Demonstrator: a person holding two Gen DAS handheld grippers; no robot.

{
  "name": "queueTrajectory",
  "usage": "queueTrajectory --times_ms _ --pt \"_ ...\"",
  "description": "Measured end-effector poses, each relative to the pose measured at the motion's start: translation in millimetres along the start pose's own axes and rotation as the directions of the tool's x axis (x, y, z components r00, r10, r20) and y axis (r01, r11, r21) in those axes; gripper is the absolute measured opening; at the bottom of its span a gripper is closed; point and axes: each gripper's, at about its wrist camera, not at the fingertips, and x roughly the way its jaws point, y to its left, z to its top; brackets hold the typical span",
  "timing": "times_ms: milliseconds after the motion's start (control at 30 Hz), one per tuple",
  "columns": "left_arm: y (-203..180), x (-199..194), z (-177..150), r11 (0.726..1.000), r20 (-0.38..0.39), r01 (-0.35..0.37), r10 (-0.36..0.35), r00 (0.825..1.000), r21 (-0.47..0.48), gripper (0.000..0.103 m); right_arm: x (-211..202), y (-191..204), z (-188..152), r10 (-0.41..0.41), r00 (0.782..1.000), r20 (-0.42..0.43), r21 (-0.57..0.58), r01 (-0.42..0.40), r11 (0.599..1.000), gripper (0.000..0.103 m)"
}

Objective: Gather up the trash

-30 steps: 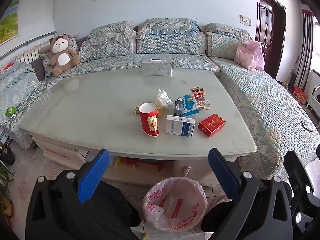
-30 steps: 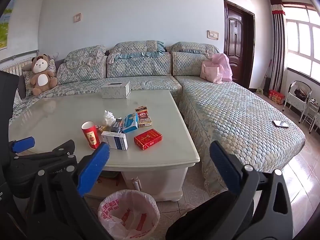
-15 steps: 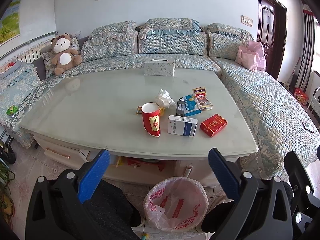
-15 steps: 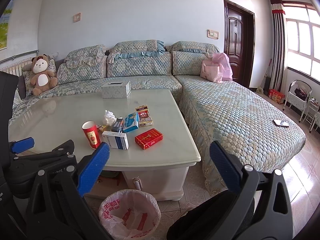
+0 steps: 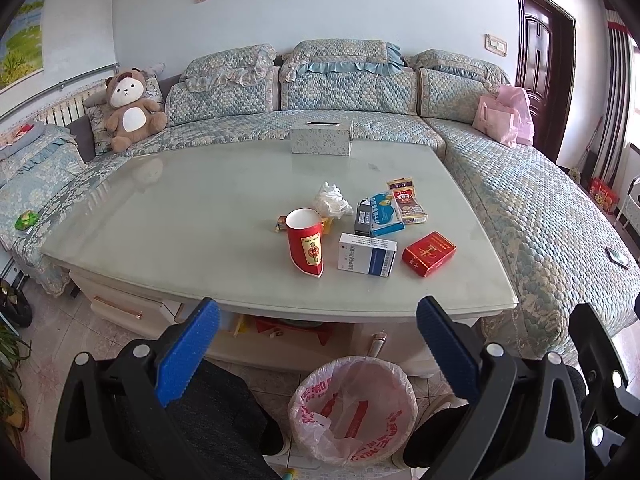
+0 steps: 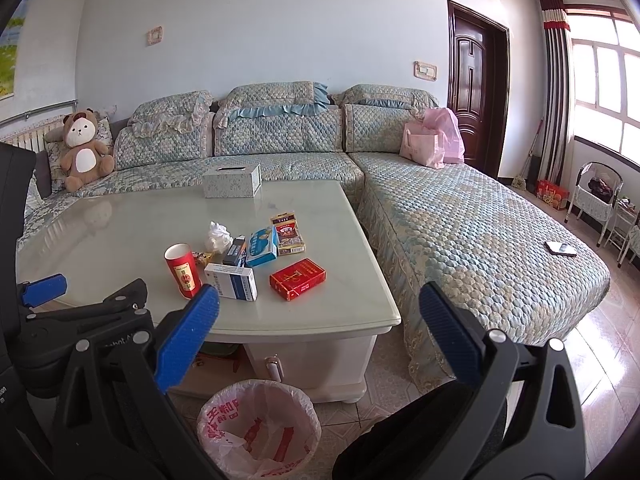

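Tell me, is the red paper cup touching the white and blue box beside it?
Apart. In the left wrist view, a strip of bare table shows between the red paper cup and the white and blue box; the right wrist view agrees.

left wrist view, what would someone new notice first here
The eye goes to the litter near the front right of the glass-topped coffee table: a red paper cup, a white and blue box, a red cigarette pack and a crumpled tissue. On the floor below stands a bin with a pink printed liner, framed by the open left tool. A teddy bear sits on the sofa, far left.
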Motion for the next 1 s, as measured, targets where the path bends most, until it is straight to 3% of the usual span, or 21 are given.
queueTrajectory --times_ms 1000 --pt "2.9 -2.8 0.1 1.0 0.004 -0.007 0.007 1.0 -0.006 0.097 -2.8 0.0 4.3 0.004 1.0 0.003 0.001 -0.004 1.0 0.098"
